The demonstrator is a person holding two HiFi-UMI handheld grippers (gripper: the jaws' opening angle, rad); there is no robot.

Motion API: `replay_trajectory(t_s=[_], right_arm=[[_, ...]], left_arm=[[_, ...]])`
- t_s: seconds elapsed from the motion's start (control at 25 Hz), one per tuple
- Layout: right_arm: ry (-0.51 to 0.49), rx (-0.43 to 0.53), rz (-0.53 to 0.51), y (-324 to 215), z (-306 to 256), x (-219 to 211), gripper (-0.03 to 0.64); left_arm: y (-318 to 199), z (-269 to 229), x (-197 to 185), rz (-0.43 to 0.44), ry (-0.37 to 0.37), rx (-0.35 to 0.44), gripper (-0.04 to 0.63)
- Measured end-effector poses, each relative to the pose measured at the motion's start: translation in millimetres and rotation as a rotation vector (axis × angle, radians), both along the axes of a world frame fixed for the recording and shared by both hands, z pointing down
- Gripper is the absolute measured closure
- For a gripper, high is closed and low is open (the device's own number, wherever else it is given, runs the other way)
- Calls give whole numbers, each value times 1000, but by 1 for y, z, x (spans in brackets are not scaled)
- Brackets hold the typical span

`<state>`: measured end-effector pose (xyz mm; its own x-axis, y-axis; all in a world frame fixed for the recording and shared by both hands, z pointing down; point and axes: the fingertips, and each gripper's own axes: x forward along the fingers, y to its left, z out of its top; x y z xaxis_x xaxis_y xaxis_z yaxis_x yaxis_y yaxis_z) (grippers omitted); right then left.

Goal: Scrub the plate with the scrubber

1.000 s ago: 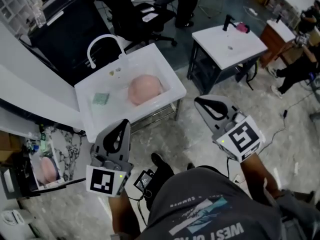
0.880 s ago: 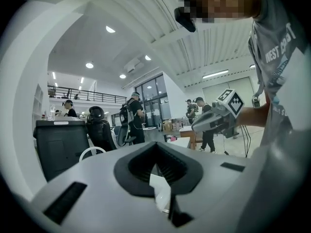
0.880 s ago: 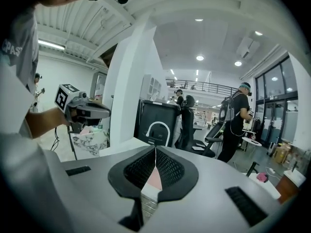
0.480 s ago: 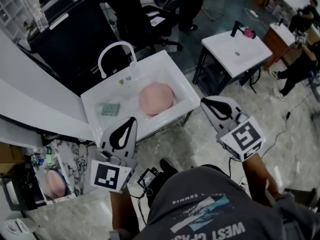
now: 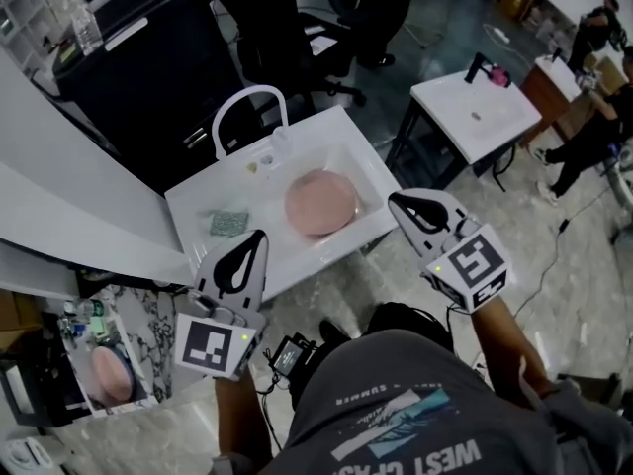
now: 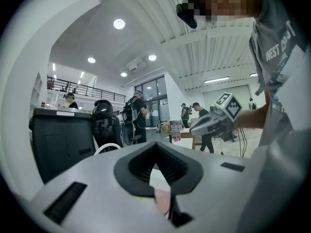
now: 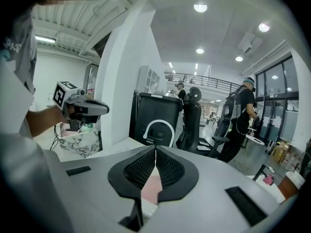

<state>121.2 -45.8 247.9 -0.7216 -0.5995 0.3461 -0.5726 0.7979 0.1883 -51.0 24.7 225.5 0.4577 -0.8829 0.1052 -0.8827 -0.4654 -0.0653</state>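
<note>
A pink plate (image 5: 321, 203) lies flat in the white sink (image 5: 198, 206), right of the middle. The green scrubber (image 5: 227, 224) lies in the sink's left part, apart from the plate. A white arched faucet (image 5: 247, 107) stands behind. My left gripper (image 5: 255, 237) hovers over the sink's near edge, shut and empty. My right gripper (image 5: 396, 202) hangs by the sink's right corner, shut and empty too. In the left gripper view the shut jaws (image 6: 155, 145) point over the plate (image 6: 163, 201). The right gripper view shows the closed tips (image 7: 155, 149) above the plate (image 7: 151, 188).
A second white sink table (image 5: 475, 107) stands at the back right. Black office chairs (image 5: 297, 38) and a black cabinet (image 5: 129, 57) stand behind the sink. A white partition (image 5: 69, 196) runs along the left. A marbled counter (image 5: 138, 315) is at lower left. People stand at the far right.
The sink and plate have shifted right and nearer in the head view. Both grippers now sit closer to the sink's near edge, still shut.
</note>
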Motion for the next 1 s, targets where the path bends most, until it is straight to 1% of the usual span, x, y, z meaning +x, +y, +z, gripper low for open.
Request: replay_trajectory(t_s=[0.24, 0.48, 0.76, 1.0], right_arm=[[6, -21, -21, -20, 13, -24, 586], [2, -36, -51, -44, 26, -46, 586], [50, -84, -88, -87, 53, -72, 586], [149, -164, -119, -128, 103, -81, 584]], left_arm=[[-10, 13, -25, -39, -4, -33, 592], [-20, 26, -49, -98, -3, -53, 592], [-44, 33, -72, -158, 10, -67, 592], [-67, 50, -79, -192, 28, -96, 592]])
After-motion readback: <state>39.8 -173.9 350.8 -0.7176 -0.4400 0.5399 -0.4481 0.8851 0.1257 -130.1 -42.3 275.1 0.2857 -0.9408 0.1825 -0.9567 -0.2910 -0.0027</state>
